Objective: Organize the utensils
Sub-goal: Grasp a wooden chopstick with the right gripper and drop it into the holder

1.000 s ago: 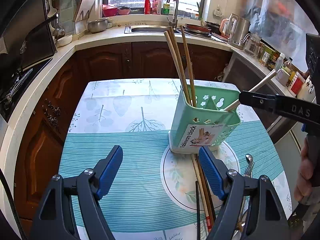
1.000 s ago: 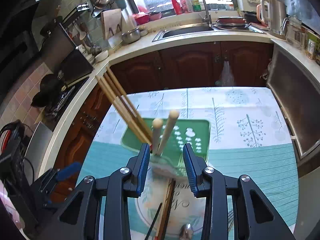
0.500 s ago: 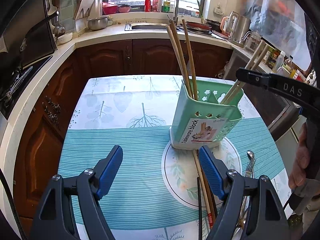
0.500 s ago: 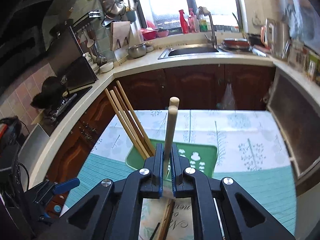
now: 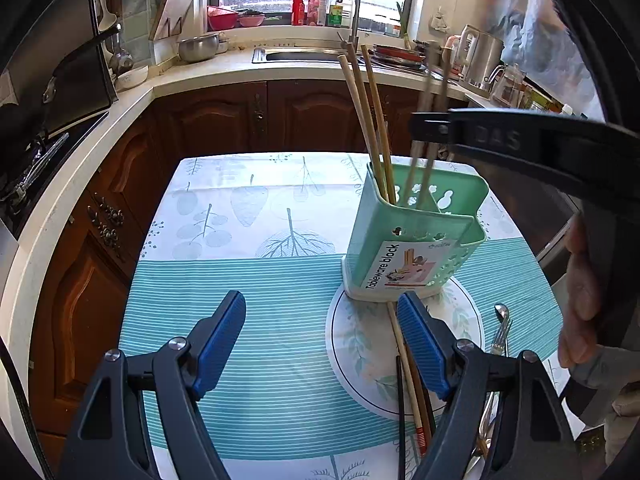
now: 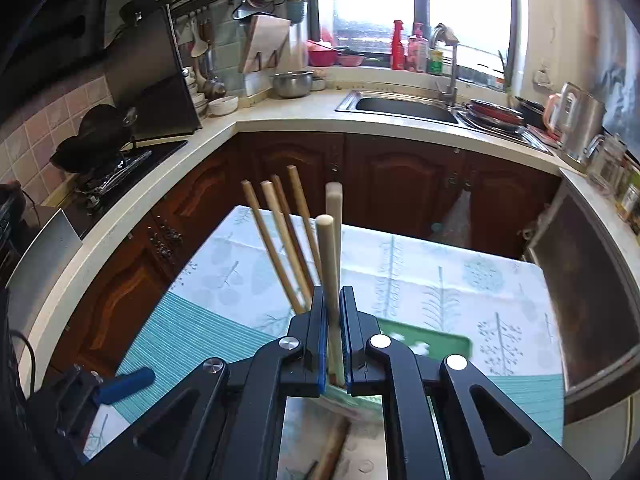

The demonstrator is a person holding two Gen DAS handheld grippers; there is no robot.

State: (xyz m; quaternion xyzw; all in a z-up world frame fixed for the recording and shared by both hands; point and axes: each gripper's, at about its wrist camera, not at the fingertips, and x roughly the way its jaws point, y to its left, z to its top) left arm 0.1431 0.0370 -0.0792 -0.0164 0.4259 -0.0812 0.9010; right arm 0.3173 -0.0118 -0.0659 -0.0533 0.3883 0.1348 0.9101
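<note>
Chopsticks [image 6: 331,264], loose in the green holder [image 5: 416,240] a second ago, now sit clamped in the right claw [image 6: 334,344] (left claw [image 5: 320,344] wide, idle); likely repositioning.

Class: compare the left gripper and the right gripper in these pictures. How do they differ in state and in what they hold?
The left gripper stands open and empty above the table; the right gripper is shut on pale chopsticks. The left is low near the plate; the right is up over the green holder. Both have blue pads and black arms.
</note>
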